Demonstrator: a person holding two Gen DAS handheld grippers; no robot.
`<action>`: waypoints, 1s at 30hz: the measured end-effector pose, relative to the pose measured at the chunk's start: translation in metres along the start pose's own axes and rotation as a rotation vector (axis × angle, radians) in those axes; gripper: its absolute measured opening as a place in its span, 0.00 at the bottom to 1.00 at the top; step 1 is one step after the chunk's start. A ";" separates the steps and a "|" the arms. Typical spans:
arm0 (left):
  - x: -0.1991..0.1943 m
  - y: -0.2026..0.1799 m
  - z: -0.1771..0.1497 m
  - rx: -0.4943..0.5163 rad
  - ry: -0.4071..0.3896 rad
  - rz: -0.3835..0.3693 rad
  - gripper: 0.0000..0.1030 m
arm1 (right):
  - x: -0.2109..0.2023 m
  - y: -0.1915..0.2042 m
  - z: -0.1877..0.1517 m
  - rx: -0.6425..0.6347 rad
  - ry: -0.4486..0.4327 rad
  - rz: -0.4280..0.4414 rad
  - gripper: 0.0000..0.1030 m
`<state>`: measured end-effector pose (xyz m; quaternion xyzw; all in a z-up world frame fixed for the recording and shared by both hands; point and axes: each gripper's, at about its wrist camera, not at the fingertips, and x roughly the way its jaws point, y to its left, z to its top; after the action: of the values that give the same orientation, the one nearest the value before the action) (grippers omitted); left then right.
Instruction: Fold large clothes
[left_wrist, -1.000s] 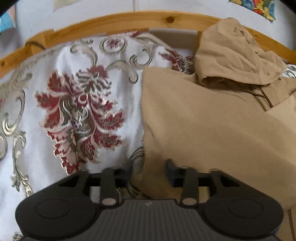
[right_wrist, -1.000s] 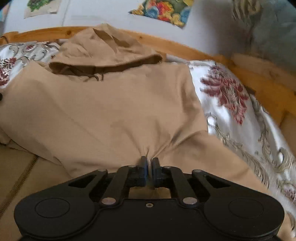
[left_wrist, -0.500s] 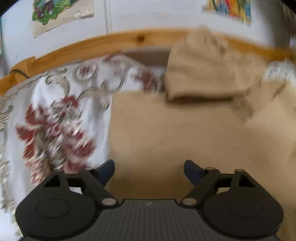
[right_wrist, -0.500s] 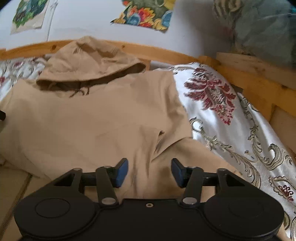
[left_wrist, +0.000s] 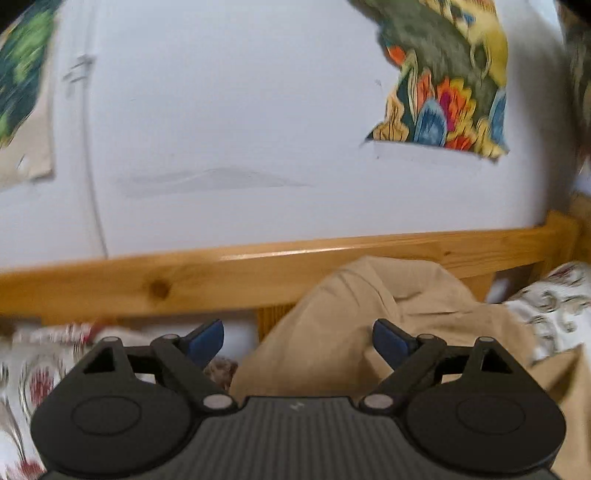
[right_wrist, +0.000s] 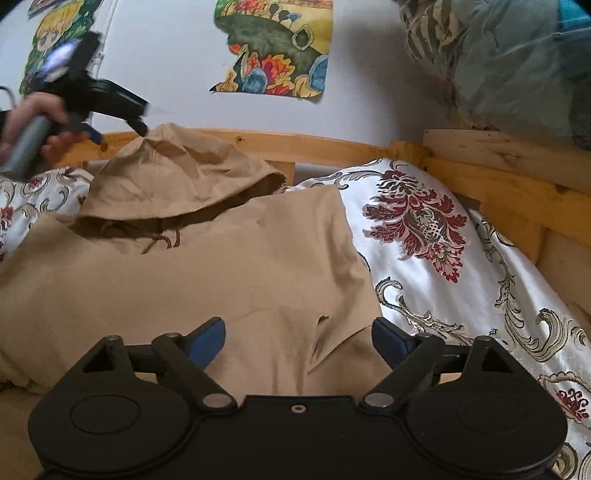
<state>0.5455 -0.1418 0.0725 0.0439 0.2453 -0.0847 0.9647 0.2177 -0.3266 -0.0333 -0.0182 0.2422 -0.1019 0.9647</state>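
A tan hoodie lies flat on the bed with its hood at the far end against the wooden frame. My right gripper is open and empty, just above the hoodie's folded right side. My left gripper is open and empty, raised near the hood and pointing at the wall. The left gripper also shows in the right wrist view, held in a hand at the far left, close above the hood's tip.
A white bedspread with red floral print covers the bed. A wooden bed frame runs along the far side and the right. Colourful pictures hang on the white wall. A grey-blue patterned bundle sits at top right.
Both grippers have opened and let go of the hoodie. The left gripper has lifted and swung up toward the hood and wall. The right gripper has pulled back slightly.
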 end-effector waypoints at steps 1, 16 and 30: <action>0.007 -0.003 0.002 -0.003 0.004 0.001 0.84 | 0.000 -0.001 0.000 0.008 0.001 0.000 0.87; -0.079 -0.015 -0.063 0.104 -0.237 -0.107 0.00 | -0.004 -0.011 0.007 0.173 -0.034 0.127 0.87; -0.185 -0.043 -0.146 0.324 -0.330 -0.356 0.00 | 0.086 -0.069 0.103 1.042 0.229 0.836 0.92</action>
<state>0.3096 -0.1397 0.0318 0.1392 0.0723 -0.2967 0.9420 0.3277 -0.4134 0.0235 0.5552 0.2488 0.1749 0.7741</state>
